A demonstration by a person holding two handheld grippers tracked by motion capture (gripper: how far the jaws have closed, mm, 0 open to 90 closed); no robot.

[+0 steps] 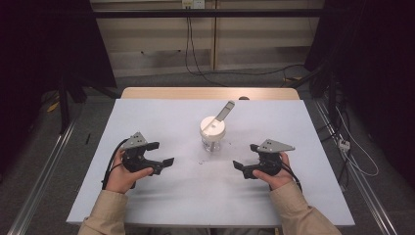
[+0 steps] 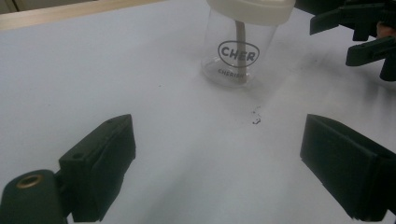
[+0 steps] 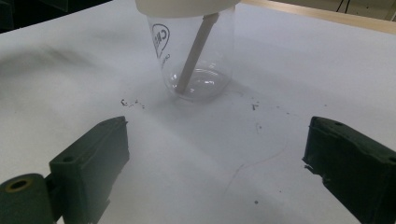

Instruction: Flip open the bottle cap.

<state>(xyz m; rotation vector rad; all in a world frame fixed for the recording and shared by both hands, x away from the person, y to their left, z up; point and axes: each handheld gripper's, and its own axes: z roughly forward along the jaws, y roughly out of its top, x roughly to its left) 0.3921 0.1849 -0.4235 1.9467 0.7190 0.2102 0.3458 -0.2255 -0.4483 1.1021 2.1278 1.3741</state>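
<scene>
While both pairs of jaws stand released with nothing between them, the jar (image 1: 213,136) sits upright on the table (image 1: 147,205), ahead of each pair and roughly midway between the two; left gripper (image 1: 165,153) and right gripper (image 1: 244,156) flank it, each well apart from it, jaws pointing inward toward it.

Jar is clear, light-looking, capped with a white lid (image 1: 213,128); a stick (image 1: 224,111) pokes up through the lid at a slant, leaning away from the person.

Risks, as judged: clear wall likely slick, so a one-sided push from either jaw could slide or tip it before the other jaw meets it; an approach from above could knock the slanted stick and lever the jar over; gripping the lid alone might pull it off, leaving the jar behind; small dark specks (image 2: 256,116) lie on the table near the jar's foot, harmless.
</scene>
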